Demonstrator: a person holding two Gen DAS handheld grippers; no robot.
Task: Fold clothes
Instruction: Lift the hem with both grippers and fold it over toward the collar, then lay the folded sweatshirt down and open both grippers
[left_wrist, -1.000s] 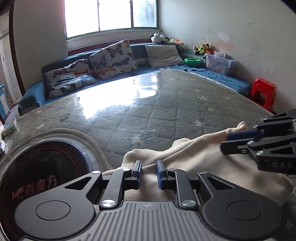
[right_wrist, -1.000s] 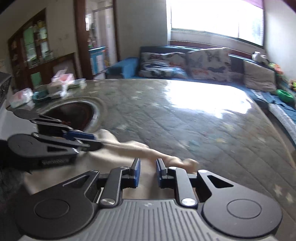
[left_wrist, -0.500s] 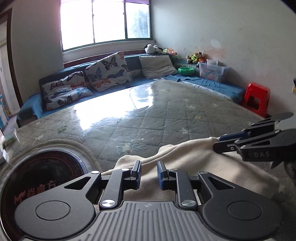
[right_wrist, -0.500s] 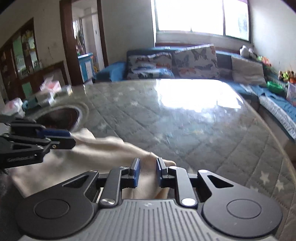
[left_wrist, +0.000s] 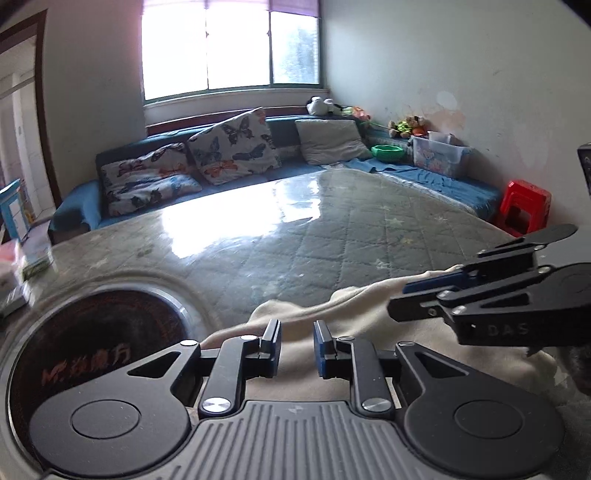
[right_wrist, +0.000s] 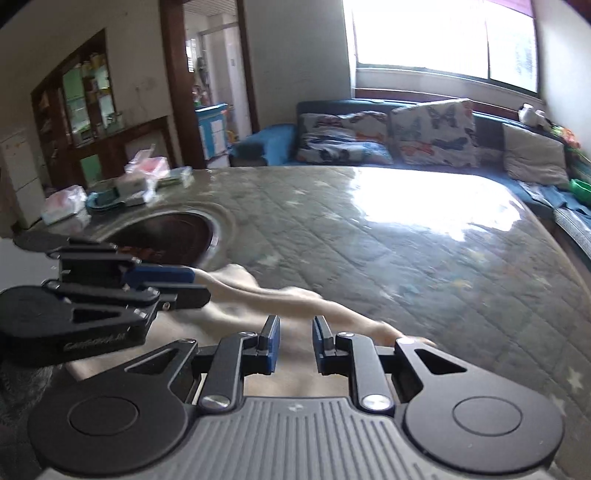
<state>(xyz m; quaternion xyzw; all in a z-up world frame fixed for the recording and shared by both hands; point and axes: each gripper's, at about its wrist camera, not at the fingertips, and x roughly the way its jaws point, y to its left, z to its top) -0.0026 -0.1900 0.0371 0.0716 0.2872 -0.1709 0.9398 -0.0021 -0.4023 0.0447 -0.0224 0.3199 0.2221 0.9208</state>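
Note:
A cream garment (left_wrist: 369, 314) lies bunched at the near edge of a grey quilted table (left_wrist: 332, 229); it also shows in the right wrist view (right_wrist: 295, 306). My left gripper (left_wrist: 295, 343) hovers over the garment's left part with a narrow gap between its blue pads and nothing between them. My right gripper (right_wrist: 293, 343) hovers over the garment's right part, with the same narrow gap and nothing held. Each gripper appears in the other's view, the right gripper (left_wrist: 410, 295) at right and the left gripper (right_wrist: 195, 284) at left.
A round dark hotplate (left_wrist: 92, 350) is set into the table at the left, beside the garment. Packets and boxes (right_wrist: 110, 192) sit at the table's far left corner. A blue sofa with butterfly cushions (left_wrist: 229, 151) and a red stool (left_wrist: 524, 206) stand beyond.
Both grippers have risen and tilted up, so more of the room shows. The garment has stayed on the table and the jaw gaps look the same.

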